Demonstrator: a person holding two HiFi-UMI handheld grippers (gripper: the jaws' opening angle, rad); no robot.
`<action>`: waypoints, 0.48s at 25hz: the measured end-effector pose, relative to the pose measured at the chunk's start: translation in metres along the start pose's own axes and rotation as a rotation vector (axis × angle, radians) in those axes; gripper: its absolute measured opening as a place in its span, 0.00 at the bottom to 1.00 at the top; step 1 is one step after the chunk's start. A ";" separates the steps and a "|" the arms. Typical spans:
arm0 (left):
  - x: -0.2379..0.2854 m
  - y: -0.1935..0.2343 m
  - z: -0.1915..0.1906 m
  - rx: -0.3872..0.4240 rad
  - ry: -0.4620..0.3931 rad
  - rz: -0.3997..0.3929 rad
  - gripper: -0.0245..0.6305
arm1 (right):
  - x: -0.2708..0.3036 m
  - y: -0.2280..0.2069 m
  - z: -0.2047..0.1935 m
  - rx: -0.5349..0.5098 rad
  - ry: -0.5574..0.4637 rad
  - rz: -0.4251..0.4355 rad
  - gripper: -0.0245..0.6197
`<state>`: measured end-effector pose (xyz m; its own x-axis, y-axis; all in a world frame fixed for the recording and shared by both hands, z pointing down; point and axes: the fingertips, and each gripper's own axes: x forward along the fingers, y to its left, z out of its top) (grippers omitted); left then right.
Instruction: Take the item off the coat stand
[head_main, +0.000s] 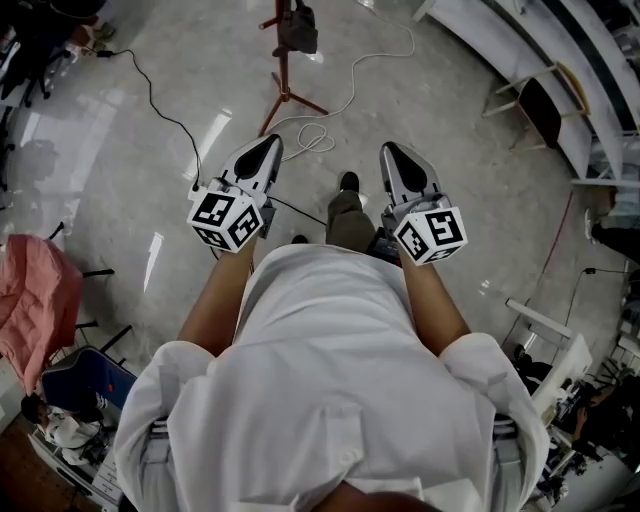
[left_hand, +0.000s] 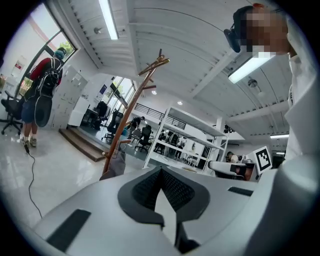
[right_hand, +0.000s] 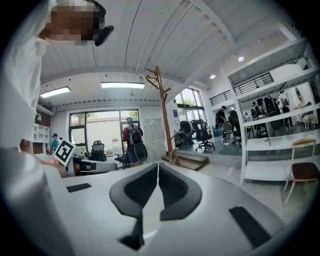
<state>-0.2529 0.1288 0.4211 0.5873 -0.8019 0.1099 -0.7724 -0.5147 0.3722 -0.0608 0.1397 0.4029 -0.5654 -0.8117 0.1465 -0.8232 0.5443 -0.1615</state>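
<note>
Pointing forward over the floor, the left gripper is holding its jaws pressed together with nothing between them. Ahead, the coat stand is carrying a dark item on its pole, well apart from both grippers. The right gripper is likewise holding its jaws together, empty.

Far ahead, the coat stand runs off the head view's top edge; its dark hanging item is too small to identify. Left gripper view: the left gripper hides the stand's foot.
</note>
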 end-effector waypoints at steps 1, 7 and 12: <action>0.007 0.004 0.001 0.004 0.006 0.012 0.06 | 0.010 -0.007 0.001 0.006 -0.001 0.011 0.08; 0.071 0.035 0.013 -0.040 -0.008 0.105 0.06 | 0.070 -0.059 0.026 -0.013 -0.023 0.086 0.08; 0.132 0.046 0.019 -0.086 -0.027 0.178 0.06 | 0.104 -0.111 0.032 -0.010 0.031 0.197 0.08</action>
<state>-0.2153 -0.0063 0.4353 0.4362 -0.8861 0.1569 -0.8390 -0.3375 0.4267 -0.0267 -0.0116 0.4052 -0.7169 -0.6824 0.1428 -0.6967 0.6942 -0.1806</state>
